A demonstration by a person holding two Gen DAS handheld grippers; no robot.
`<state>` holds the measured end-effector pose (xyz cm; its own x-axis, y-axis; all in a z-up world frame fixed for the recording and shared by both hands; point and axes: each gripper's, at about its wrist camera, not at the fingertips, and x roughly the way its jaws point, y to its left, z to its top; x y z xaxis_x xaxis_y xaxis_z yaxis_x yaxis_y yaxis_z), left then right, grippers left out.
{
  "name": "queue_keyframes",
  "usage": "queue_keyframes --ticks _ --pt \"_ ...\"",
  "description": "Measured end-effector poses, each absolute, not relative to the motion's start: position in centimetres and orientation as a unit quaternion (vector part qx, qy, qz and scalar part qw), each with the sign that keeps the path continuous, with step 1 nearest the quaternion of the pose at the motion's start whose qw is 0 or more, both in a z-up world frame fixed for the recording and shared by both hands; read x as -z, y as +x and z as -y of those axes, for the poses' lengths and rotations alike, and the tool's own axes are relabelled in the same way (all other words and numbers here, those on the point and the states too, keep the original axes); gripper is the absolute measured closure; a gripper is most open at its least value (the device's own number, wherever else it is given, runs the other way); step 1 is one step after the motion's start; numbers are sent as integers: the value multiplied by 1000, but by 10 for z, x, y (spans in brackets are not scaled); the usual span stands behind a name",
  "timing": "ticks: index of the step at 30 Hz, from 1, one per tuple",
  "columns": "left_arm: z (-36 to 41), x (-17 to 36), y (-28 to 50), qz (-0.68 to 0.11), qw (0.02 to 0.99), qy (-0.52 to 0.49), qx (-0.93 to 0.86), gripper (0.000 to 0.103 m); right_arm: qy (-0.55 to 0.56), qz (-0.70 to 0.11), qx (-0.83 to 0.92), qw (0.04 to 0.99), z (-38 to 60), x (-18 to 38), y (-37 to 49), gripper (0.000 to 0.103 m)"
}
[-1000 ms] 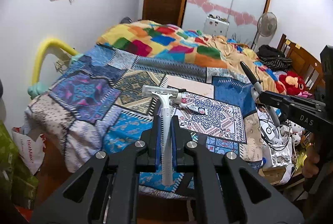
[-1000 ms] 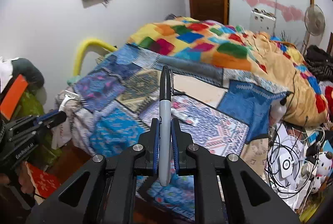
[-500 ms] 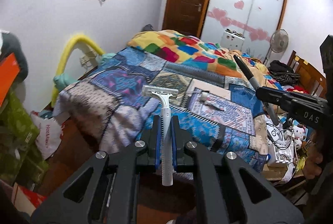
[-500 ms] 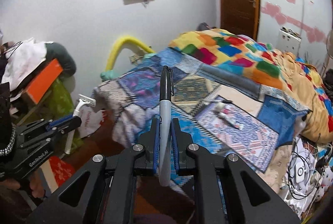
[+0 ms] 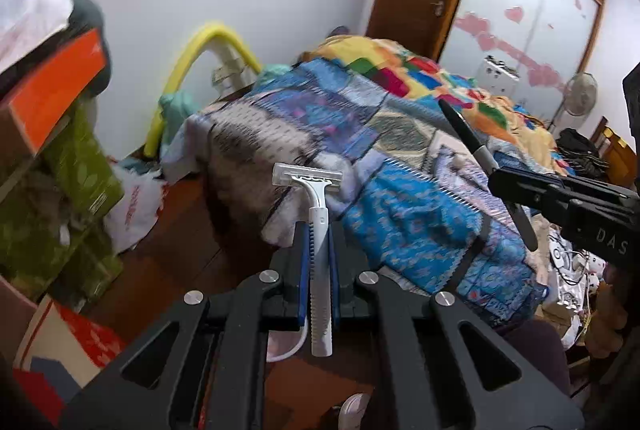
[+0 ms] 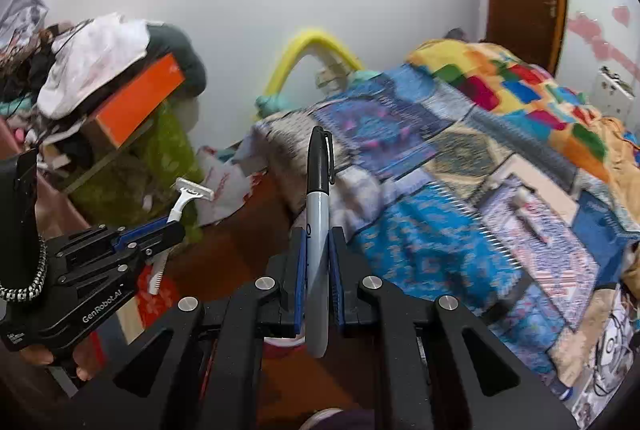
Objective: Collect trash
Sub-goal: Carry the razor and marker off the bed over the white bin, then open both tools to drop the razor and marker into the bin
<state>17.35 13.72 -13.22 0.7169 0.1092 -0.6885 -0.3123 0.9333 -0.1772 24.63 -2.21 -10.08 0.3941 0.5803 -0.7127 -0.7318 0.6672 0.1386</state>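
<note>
- Here, a bed (image 5: 400,158) under a patchwork quilt fills the right of both views; a yellow tube (image 6: 308,46) arches at its far corner by the white wall.
- Green boxes (image 5: 60,198) and an orange box (image 6: 140,98) pile up at the left, over a brown floor (image 5: 192,230).
- Left gripper (image 5: 319,254): jaws clamped on a white razor (image 5: 318,230), head up and away from the camera, held above the floor near the bed's corner.
- Right gripper (image 6: 318,262): jaws clamped on a black-capped marker (image 6: 318,198), cap up, just beside the bed's edge.
</note>
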Motion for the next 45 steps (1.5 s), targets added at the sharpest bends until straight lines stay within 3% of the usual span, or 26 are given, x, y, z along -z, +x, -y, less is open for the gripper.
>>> queue_keyframes --ticks 27,38,40,42,45 --pt "-221 320 174 -523 791 -270 -168 95 -209 -555 -415 690 -100 278 246 92" --pt "-235 354 189 -554 758 -306 -159 95 -185 -597 -430 651 -121 308 260 92" --pt "-236 354 192 -555 758 -304 -159 95 -174 -604 -433 646 -121 308 264 88" --pt "-235 354 197 -556 759 -300 -156 95 -167 -604 -433 648 -121 307 266 73" --pt "-234 354 204 -556 761 -299 -151 95 -166 -595 -426 661 -118 301 269 60"
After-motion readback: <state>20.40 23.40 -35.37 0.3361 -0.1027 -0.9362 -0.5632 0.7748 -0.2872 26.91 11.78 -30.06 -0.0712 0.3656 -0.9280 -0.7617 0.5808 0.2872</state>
